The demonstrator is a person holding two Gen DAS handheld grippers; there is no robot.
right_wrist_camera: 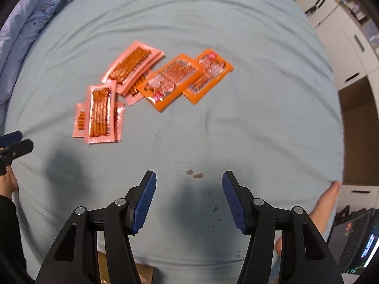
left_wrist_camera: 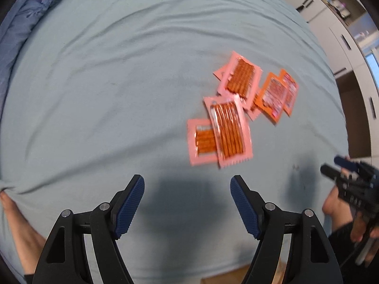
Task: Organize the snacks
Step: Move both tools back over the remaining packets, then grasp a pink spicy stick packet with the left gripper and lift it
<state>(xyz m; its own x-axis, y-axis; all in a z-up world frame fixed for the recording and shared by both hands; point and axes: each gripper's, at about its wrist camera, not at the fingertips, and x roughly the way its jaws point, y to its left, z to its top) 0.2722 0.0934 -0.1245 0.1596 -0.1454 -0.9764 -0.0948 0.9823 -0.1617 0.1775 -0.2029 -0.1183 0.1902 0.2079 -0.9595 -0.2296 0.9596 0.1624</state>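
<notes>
Snack packets in a loose cluster on a light-blue sheet (left_wrist_camera: 118, 71), several overlapping. Landmark: the front pink packet (left_wrist_camera: 231, 131), with orange sticks visible through its clear window.

- Under the landmark's left edge: a second pink packet (left_wrist_camera: 201, 142), partly covered.
- Beyond the landmark: a further pink stack (left_wrist_camera: 240, 78), tilted, its lower edge touching or just beside the landmark.
- Right of that stack, well beyond the landmark: two orange packets (left_wrist_camera: 272, 94), overlapping.

Left gripper (left_wrist_camera: 187, 203): jaws wide apart, nothing between the pads, only sheet and shadow beneath. Held near the landmark, short of it and slightly left.

Right gripper (right_wrist_camera: 189, 201): jaws moderately apart, empty, well right of the landmark (right_wrist_camera: 100, 112) and short of the orange packets (right_wrist_camera: 175, 80).

Shown only in the right wrist view:
- brown stains (right_wrist_camera: 195, 174) on the sheet, between the right gripper's fingers;
- a laptop (right_wrist_camera: 355, 241) at the lower right edge;
- both orange packets laid out clearly, side by side with overlap.

Shown only in the left wrist view:
- the right gripper from the side, with the hand (left_wrist_camera: 362, 232) holding it.

Motion blur on all packets in both views; printed text unreadable.
</notes>
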